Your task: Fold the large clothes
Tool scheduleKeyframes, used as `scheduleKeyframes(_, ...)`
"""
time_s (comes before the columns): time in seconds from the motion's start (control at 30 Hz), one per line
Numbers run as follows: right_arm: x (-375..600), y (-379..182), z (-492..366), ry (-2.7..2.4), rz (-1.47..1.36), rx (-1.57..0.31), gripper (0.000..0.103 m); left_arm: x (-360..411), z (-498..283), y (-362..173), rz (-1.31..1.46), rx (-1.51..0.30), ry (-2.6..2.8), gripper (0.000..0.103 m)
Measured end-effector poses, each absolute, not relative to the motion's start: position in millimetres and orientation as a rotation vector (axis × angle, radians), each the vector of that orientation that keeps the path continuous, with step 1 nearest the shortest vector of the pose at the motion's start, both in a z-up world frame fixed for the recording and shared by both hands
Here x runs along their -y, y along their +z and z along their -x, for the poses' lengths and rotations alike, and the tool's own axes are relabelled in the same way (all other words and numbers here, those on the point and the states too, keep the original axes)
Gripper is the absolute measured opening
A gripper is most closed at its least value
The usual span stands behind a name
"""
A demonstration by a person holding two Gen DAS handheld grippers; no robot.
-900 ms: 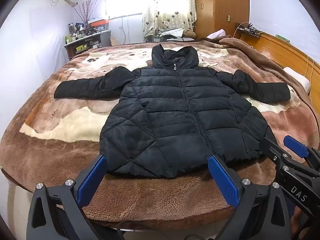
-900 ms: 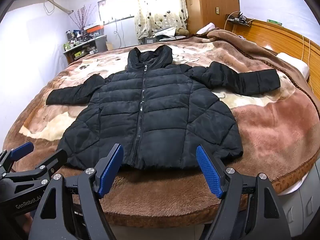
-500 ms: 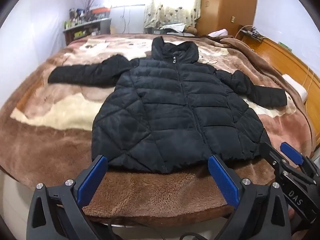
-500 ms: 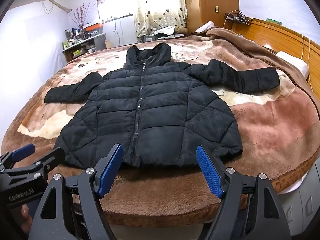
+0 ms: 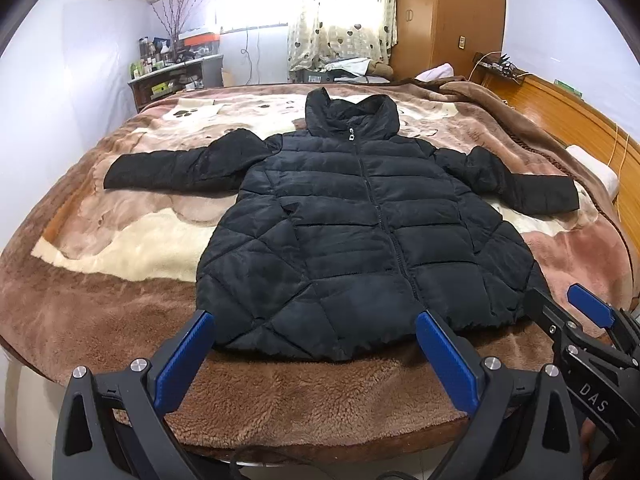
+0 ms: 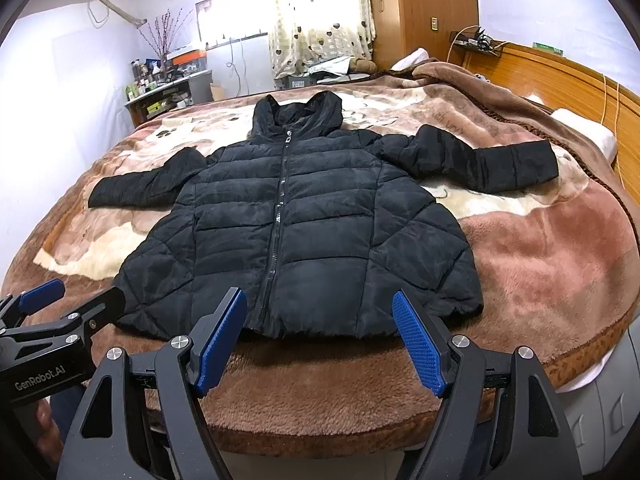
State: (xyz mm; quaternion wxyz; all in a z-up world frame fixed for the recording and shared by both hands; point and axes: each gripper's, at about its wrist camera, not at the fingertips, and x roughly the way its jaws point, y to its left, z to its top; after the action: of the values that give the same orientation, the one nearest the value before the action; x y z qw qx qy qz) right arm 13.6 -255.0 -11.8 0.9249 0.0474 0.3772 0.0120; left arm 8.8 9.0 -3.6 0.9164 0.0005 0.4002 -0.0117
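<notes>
Both claws hang over the near edge of the bed, and spread flat ahead of them lies the black quilted puffer jacket with a hood (image 5: 360,240), zipped up the front, hem toward the claws and hood pointing away. The left claw (image 5: 316,356) is released, its blue-padded fingers (image 5: 182,356) standing wide with nothing between them; the jacket's hem sits just beyond its tips, not touched. The right claw (image 6: 320,336) is spread wide too, empty, blue pads (image 6: 418,346) framing the hem just past them. One sleeve stretches out to the left of the claws, the other out to the right, both lying flat on the fuzzy brown and cream patterned blanket (image 5: 120,248) that covers the bed. From the left wrist view the right claw pokes in at the lower right; from the right wrist view the left claw shows at the lower left, so the two sit side by side, apart. Far beyond the jacket hangs a heart-print curtain (image 6: 320,16) over a bright window.
</notes>
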Motion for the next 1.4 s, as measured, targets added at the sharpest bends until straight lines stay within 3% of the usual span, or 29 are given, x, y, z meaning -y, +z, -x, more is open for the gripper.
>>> scheduleKeyframes(1.4,254,-8,-19,0.032,-0.077,-0.767,0.075,-17,-16,-9,0.037,-0.858,-0.026,0.102)
